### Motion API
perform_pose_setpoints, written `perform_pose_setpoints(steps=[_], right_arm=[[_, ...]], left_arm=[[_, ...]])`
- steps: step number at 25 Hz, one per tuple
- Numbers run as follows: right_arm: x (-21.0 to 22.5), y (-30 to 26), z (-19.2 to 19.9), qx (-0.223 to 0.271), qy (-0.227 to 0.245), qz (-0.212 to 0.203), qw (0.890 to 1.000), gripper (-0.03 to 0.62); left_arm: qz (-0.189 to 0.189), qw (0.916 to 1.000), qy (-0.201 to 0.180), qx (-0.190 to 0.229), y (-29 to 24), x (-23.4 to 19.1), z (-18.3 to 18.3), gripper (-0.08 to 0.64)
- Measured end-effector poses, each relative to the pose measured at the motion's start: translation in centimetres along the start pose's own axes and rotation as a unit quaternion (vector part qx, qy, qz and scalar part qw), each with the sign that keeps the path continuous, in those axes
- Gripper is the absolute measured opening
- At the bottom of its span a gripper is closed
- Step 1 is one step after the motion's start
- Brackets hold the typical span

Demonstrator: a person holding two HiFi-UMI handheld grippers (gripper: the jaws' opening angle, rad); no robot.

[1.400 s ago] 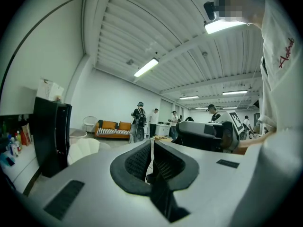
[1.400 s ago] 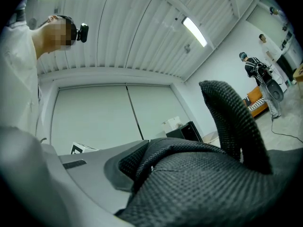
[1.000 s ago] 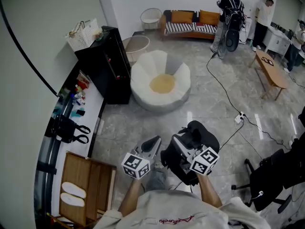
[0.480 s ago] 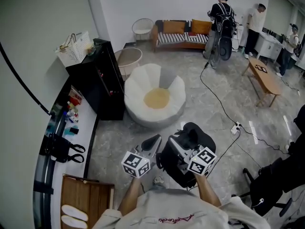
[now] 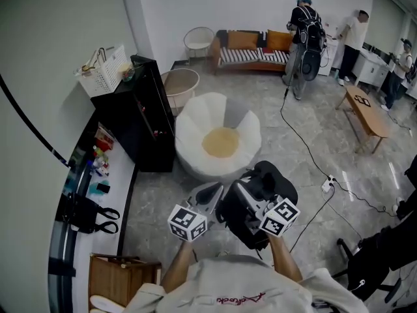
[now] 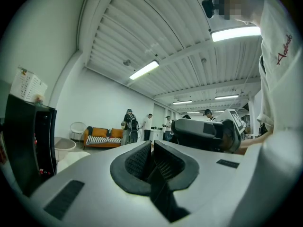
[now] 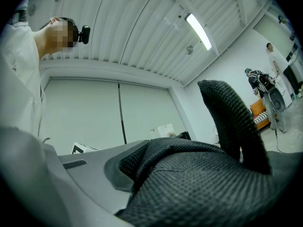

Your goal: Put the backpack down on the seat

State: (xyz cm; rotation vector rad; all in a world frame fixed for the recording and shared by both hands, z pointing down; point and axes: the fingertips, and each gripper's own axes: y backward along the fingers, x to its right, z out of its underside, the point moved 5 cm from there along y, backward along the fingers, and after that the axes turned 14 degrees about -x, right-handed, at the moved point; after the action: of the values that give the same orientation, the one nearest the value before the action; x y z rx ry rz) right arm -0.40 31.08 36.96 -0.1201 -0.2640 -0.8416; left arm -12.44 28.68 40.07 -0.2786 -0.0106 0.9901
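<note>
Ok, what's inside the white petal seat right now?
Only a round tan cushion shows in the hollow of the white seat, with nothing on it. Whatever is under the cushion is covered. The backpack is gripped by the right tool, short of the seat.

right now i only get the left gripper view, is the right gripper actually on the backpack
observer: yes, its own view shows the right gripper shut on the backpack's black mesh
operator: where's the seat
observer: head view puts the white seat straight ahead, just beyond the backpack
operator: anything on it
observer: no, its yellow cushion shows bare
</note>
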Motion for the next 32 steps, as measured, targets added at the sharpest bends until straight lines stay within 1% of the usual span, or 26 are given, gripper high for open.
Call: perform_pose_setpoints(steps=[2,5,12,17,20,25,32], right_arm=[[0.5,-1.3,0.1,0.0,-0.005,0.001,1.0,0.032],[1.1,-3.0,0.8,-0.01,-0.016,-0.002,1.0,0.032],[2.0,-5.5,1.7,-0.027,-0.025,-0.017,0.999,0.032],[3.6,-7.7,2.9,-0.037,-0.044,-0.026,0.998,0.032],[5.1,-8.3,3.1,-0.04,-0.054,-0.025,0.997,0.032],[7.9,-9.1,2.8,-0.041,-0.055,-0.018,0.997,0.032],[13.7,-10.9,2.2,-0.033,-0.065,-0.013,0.997,0.032]], left_arm=[[0.001,1.0,0.002,-0.005,0.0,-1.4,0.2,0.043],[0.001,0.9998,0.015,-0.013,-0.1,-3.0,0.9,0.043],[0.009,0.9988,0.037,-0.031,-1.5,-5.0,2.2,0.043],[0.008,0.9982,0.046,-0.037,-2.7,-7.2,2.9,0.043],[0.006,0.9982,0.048,-0.037,-3.8,-8.3,2.6,0.043],[0.006,0.998,0.047,-0.041,-6.1,-10.0,2.2,0.043],[0.008,0.9981,0.045,-0.041,-10.9,-13.8,0.8,0.043]])
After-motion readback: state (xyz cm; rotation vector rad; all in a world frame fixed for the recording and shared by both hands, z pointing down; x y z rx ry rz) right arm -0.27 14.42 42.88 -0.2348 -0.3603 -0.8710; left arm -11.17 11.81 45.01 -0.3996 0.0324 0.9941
